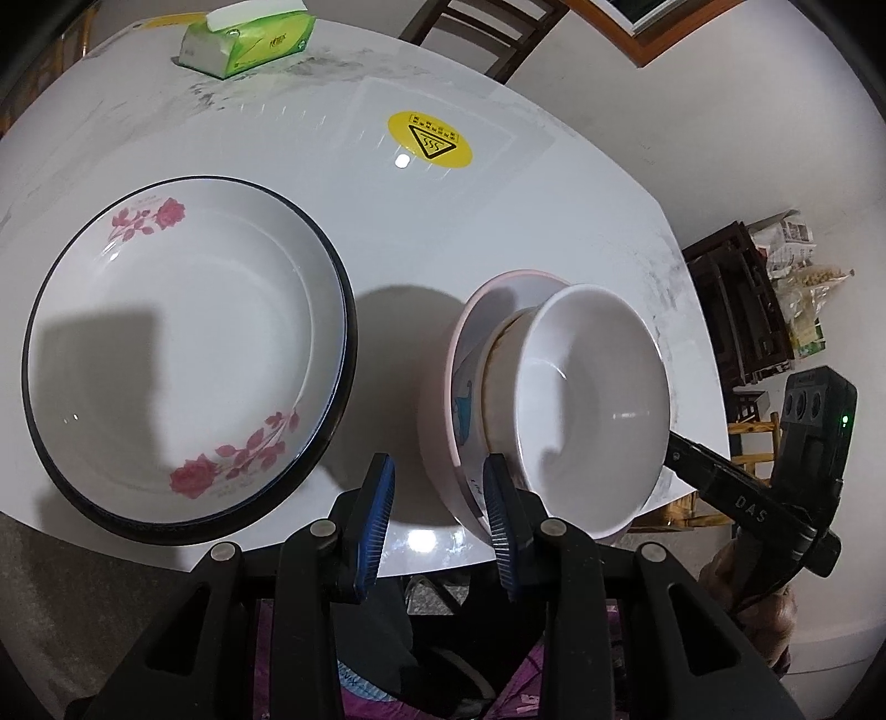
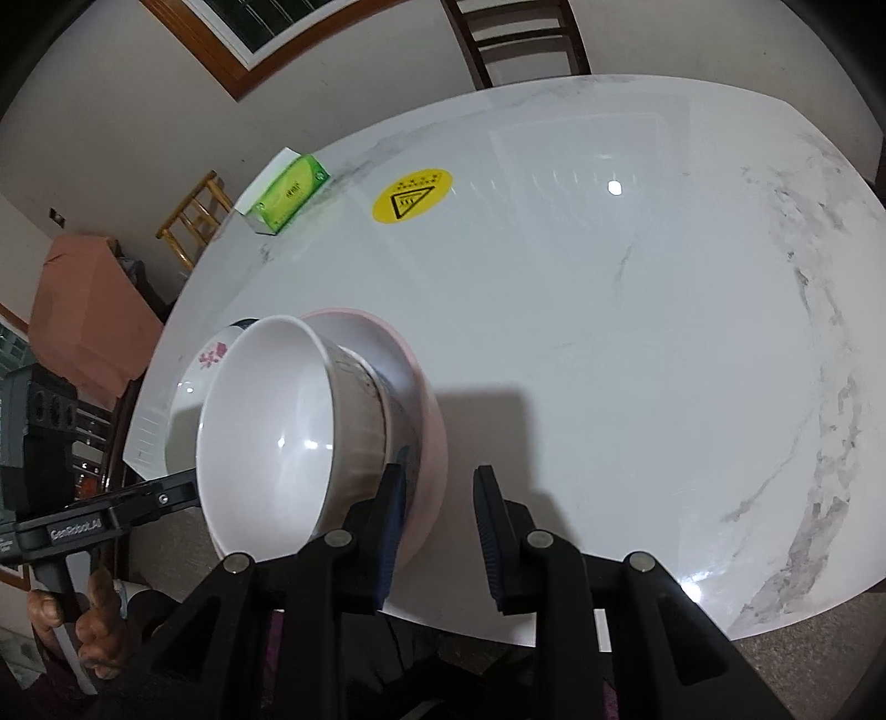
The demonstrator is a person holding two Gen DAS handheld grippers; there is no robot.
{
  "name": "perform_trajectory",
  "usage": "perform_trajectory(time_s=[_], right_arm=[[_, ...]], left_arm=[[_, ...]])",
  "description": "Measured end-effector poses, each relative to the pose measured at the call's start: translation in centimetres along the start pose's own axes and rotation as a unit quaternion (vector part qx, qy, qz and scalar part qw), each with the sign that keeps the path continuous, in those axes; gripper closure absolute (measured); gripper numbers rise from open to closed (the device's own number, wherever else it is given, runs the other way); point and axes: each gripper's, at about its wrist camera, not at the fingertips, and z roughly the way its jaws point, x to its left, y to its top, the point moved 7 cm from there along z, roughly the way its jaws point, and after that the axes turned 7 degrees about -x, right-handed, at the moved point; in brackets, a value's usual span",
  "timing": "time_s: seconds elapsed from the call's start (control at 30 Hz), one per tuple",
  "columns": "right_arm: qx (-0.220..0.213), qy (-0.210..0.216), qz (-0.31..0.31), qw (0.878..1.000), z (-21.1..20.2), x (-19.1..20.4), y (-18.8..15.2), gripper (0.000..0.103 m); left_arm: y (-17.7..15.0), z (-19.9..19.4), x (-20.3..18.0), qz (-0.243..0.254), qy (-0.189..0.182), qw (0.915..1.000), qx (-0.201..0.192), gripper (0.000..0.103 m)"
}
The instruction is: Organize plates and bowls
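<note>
A big rose-patterned plate [image 1: 183,354] with a black rim lies on the white table [image 1: 498,221] at the left. To its right stands a nested stack: a white bowl [image 1: 592,399] in a beige ribbed bowl [image 1: 495,365] in a pink-rimmed bowl [image 1: 476,310]. My left gripper [image 1: 440,520] is open at the table's near edge, its right pad by the pink bowl's wall. In the right wrist view the stack [image 2: 266,421] is at the left. My right gripper [image 2: 440,526] is open, its left finger against the pink bowl [image 2: 387,343], whose side reaches into the gap.
A green tissue pack [image 1: 249,41] and a yellow warning sticker [image 1: 429,138] are on the far part of the table. Wooden chairs [image 2: 520,39] stand behind it. Dark furniture with bags [image 1: 775,288] is at the right. A hand [image 2: 97,626] holds the left gripper's handle.
</note>
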Motion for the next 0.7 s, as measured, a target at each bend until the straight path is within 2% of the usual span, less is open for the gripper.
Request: perform_trajectory(time_s=[0.03, 0.13, 0.17, 0.4, 0.43, 0.47, 0.5, 0.57, 0.63, 0.7], right_arm=[[0.005, -0.005, 0.000, 1.000, 0.2, -0.1, 0.0, 0.074], [0.019, -0.014, 0.005, 1.000, 0.5, -0.3, 0.0, 0.071], [0.026, -0.015, 0.011, 0.999, 0.6, -0.4, 0.0, 0.071], [0.048, -0.023, -0.004, 0.999, 0.8, -0.2, 0.0, 0.071], [0.049, -0.023, -0.006, 0.999, 0.8, -0.2, 0.0, 0.071], [0.049, -0.021, -0.006, 0.999, 0.7, -0.2, -0.1, 0.071], [0.052, -0.018, -0.003, 0.998, 0.8, -0.2, -0.1, 0.071], [0.058, -0.009, 0.011, 0.998, 1.0, -0.5, -0.2, 0.071], [0.062, -0.004, 0.016, 0.998, 1.0, -0.5, -0.2, 0.071], [0.065, -0.001, 0.010, 0.998, 1.1, -0.4, -0.2, 0.071]], left_arm=[[0.0, 0.0, 0.0, 0.002, 0.007, 1.0000, 0.002, 0.068], [0.4, -0.2, 0.7, 0.007, 0.044, 0.9990, -0.003, 0.049], [0.3, -0.2, 0.9, 0.006, 0.049, 0.9988, -0.003, 0.046], [0.6, 0.0, 1.7, -0.028, 0.034, 0.9990, -0.005, 0.045], [0.6, 0.0, 1.6, -0.026, 0.029, 0.9992, -0.009, 0.050], [0.6, -0.1, 1.3, -0.022, 0.019, 0.9995, -0.013, 0.061], [0.7, -0.2, 1.2, -0.021, 0.009, 0.9997, -0.013, 0.067], [0.8, -0.3, 0.7, -0.022, -0.002, 0.9997, -0.011, 0.091], [0.8, -0.4, 0.1, -0.018, -0.001, 0.9997, -0.014, 0.097], [0.9, -0.4, 0.1, -0.022, 0.005, 0.9995, -0.022, 0.097]])
